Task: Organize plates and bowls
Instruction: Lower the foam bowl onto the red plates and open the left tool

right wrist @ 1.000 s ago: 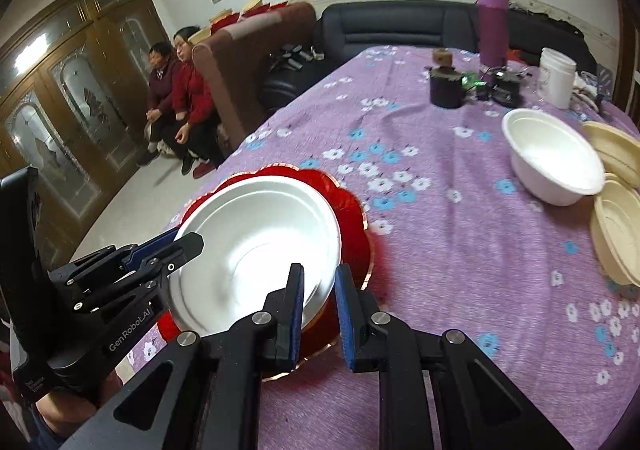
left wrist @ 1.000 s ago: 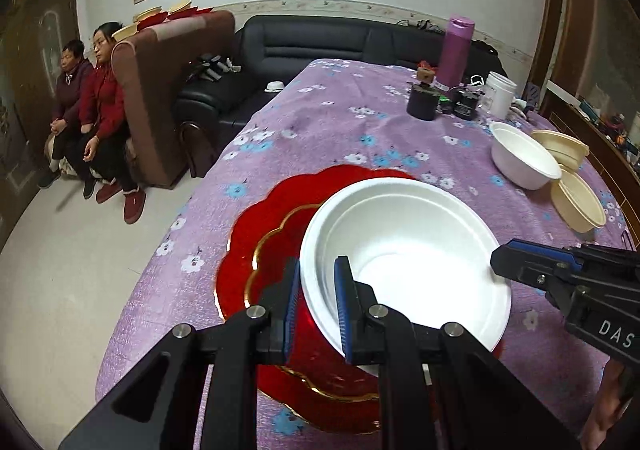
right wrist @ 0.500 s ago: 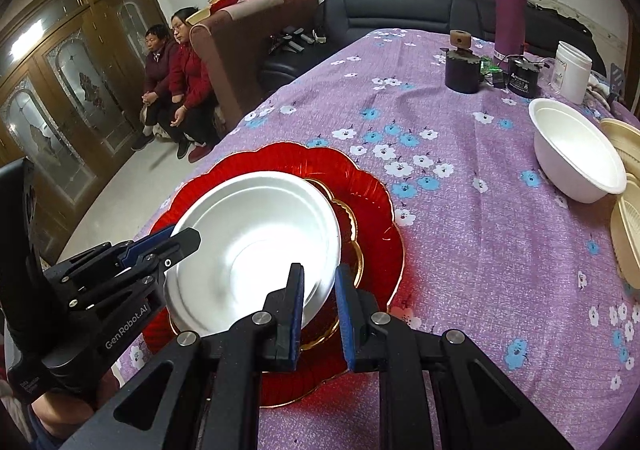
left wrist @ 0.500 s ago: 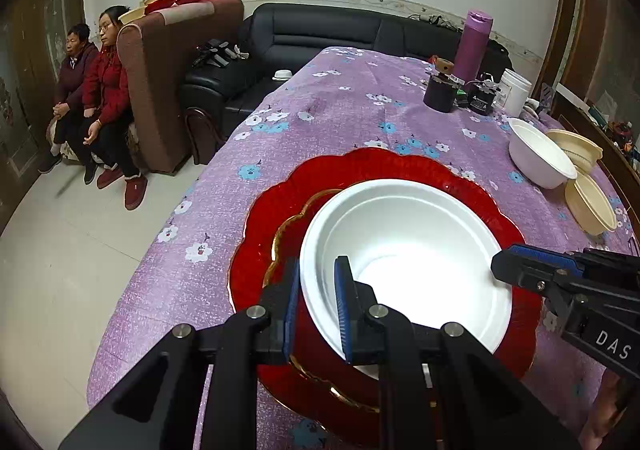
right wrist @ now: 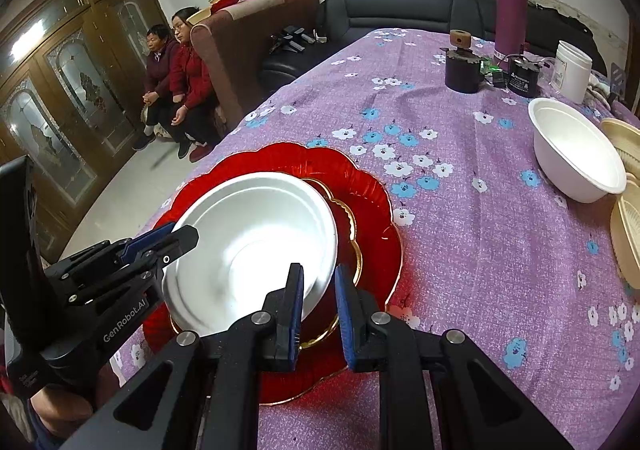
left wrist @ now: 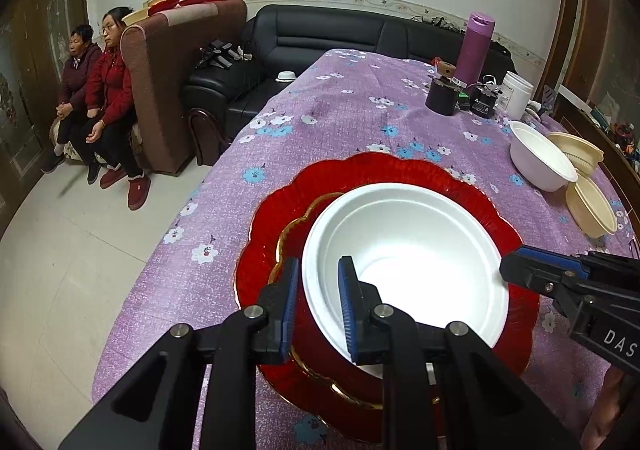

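The cream bowls (right wrist: 628,210) run off the right edge (stack count unclear).

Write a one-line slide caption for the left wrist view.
Two tongs, left and right, grip a white bowl over a red plate.

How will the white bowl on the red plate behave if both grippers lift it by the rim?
The white bowl looks thin and matte like disposable foam, so it is probably very light. Its rim may flex or dent under the left gripper and right gripper. It is wide and shallow, so it is unlikely to tip.
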`<action>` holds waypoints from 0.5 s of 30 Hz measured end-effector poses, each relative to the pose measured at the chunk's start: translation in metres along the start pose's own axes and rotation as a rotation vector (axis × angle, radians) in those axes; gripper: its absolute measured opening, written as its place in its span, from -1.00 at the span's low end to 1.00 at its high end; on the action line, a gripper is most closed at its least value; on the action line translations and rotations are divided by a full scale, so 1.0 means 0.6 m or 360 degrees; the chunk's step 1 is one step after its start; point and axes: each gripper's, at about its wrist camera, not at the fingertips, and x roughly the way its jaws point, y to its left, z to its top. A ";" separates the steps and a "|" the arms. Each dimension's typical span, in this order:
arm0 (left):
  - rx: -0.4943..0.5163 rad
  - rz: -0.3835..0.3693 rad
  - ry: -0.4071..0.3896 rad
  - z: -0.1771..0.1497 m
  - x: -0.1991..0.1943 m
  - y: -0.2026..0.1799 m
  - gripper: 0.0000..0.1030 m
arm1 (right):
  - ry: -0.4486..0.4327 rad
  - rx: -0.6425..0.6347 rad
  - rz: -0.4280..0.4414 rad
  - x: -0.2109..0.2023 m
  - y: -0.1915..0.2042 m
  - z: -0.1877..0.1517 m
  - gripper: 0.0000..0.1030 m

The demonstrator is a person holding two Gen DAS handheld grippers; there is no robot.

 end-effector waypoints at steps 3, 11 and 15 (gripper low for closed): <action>0.0005 0.0004 -0.0015 0.002 -0.009 -0.003 -0.58 | -0.0020 0.0006 0.0011 -0.010 -0.004 -0.002 -0.64; 0.0035 0.0015 -0.0056 0.008 -0.040 -0.019 -0.53 | -0.0085 0.0069 0.0040 -0.046 -0.031 -0.007 -0.65; 0.0095 -0.0006 -0.0084 0.014 -0.061 -0.049 -0.52 | -0.0123 0.0130 0.0042 -0.066 -0.057 -0.011 -0.65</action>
